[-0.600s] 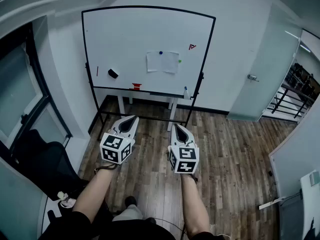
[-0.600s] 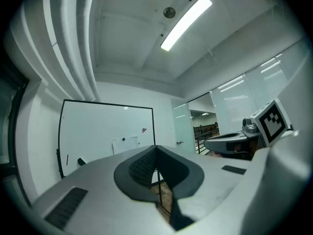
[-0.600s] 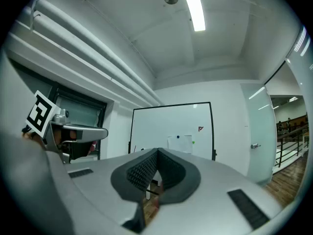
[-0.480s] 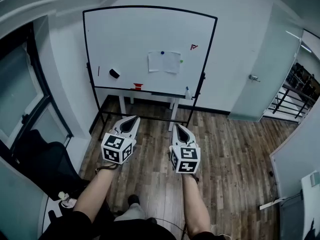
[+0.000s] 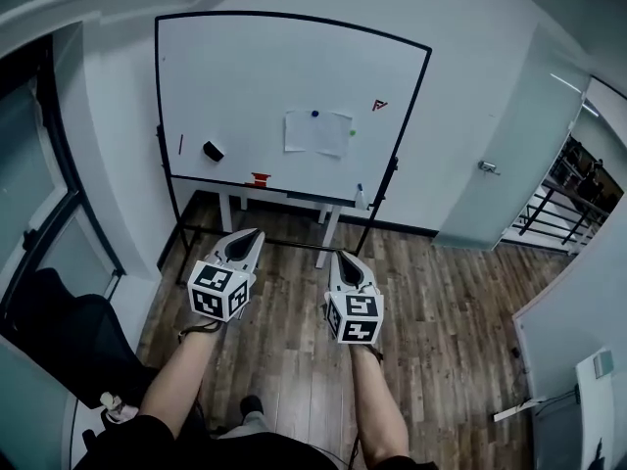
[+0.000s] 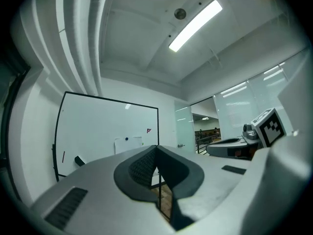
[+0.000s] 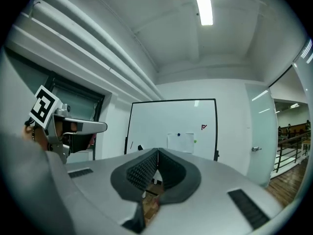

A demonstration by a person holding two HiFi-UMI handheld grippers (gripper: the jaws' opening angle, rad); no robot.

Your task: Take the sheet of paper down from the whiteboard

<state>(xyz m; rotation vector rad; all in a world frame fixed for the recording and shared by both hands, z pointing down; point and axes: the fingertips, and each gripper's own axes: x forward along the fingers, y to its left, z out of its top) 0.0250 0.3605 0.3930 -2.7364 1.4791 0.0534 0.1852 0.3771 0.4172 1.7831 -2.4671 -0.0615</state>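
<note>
Paper (image 5: 317,131) hangs on whiteboard (image 5: 245,76), well apart from left claw (image 5: 257,232) and right claw (image 5: 341,255), both closed.

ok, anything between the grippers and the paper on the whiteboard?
Nothing visible. The left gripper and right gripper, both shut and empty, point toward the whiteboard across bare wood floor. The paper hangs mid-board, uncovered, with a blue magnet at its top and a green magnet at its right edge.

The room is lit evenly by a ceiling light strip (image 6: 195,26), faintly mirrored on the whiteboard (image 6: 107,126). Edges are bowed and corners blackened in both gripper views.
</note>
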